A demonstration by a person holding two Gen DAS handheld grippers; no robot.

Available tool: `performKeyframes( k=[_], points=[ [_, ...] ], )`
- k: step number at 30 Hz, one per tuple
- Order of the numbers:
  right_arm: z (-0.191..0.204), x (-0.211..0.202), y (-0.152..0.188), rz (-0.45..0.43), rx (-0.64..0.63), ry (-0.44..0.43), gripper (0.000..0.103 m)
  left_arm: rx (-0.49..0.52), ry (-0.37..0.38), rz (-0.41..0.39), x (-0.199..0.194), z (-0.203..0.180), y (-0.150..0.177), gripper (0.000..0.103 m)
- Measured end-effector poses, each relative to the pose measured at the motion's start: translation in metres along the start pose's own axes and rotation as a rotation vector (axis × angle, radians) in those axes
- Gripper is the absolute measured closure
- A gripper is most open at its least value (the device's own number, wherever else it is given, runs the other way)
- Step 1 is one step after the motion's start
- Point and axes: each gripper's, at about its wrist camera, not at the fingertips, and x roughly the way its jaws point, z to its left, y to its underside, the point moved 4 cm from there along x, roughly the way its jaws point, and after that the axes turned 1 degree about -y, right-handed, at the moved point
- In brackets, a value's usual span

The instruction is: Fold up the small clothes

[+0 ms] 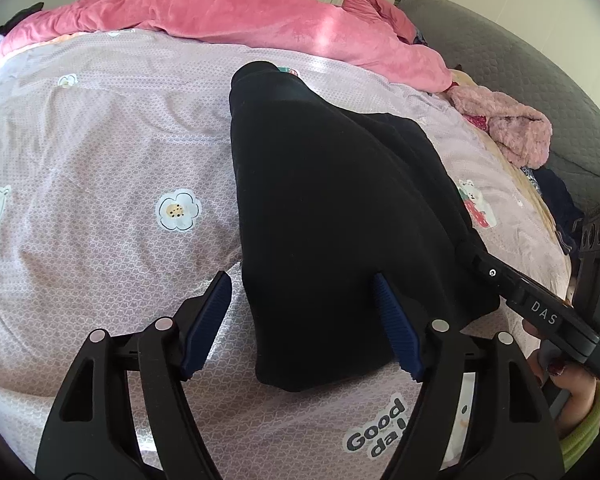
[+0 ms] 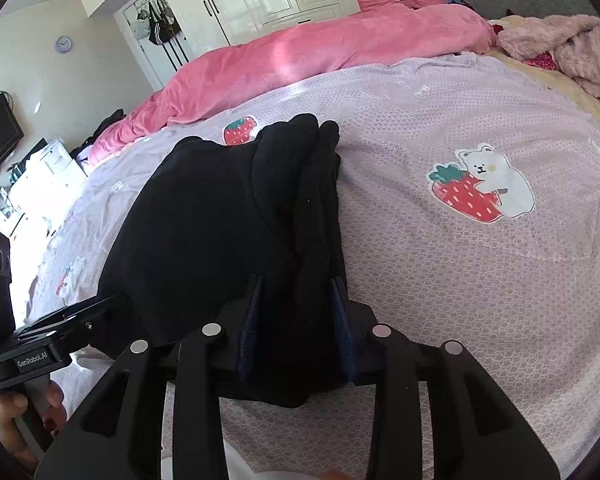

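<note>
1 soft black folded garment

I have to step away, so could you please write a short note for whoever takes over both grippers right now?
Left gripper: open, jaws straddling the near left edge of the black soft fabric garment, pads not pressing.
Right gripper: closed on the garment's bunched near right edge, fabric filling the gap between its pads.
The garment lies on the lilac printed bedsheet, already folded into a narrow strip running away from the grippers.
Left to do: probably fold the strip across its length, then set it down.
</note>
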Motion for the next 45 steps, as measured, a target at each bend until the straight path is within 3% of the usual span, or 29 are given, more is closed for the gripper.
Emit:
performKeyframes(
  k=[3, 7, 14, 19, 21, 23, 26, 35, 45],
  points=[
    [0.002, -0.002, 0.0, -0.015, -0.022, 0.051, 0.051, -0.004, -0.002, -0.001, -0.001, 0.001, 0.0, 0.037],
    [-0.001, -0.003, -0.001, -0.023, -0.006, 0.042, 0.046, -0.007, -0.004, -0.004, -0.003, 0.002, 0.0, 0.036],
    [-0.005, -0.007, -0.004, -0.053, 0.008, 0.083, 0.023, -0.018, -0.012, -0.001, -0.005, 0.005, -0.002, 0.032],
    [-0.003, -0.02, -0.008, -0.122, -0.009, 0.125, 0.021, -0.034, -0.02, -0.012, -0.013, 0.009, -0.005, 0.028],
    [-0.003, -0.027, -0.01, -0.166, -0.005, 0.127, 0.006, -0.039, -0.025, -0.025, -0.019, 0.011, -0.007, 0.024],
    [-0.003, -0.037, -0.011, -0.212, -0.004, 0.119, 0.006, -0.043, -0.026, -0.042, -0.026, 0.013, -0.009, 0.023],
    [-0.003, -0.049, -0.011, -0.271, -0.002, 0.11, 0.005, -0.044, -0.015, -0.08, -0.038, 0.012, -0.012, 0.011],
    [0.007, -0.09, 0.002, -0.399, -0.025, 0.084, 0.005, 0.038, -0.074, -0.179, -0.072, 0.0, -0.005, 0.009],
    [0.025, -0.119, 0.037, -0.372, -0.079, 0.078, 0.005, 0.075, -0.113, -0.22, -0.098, -0.002, 0.015, 0.009]
  ],
)
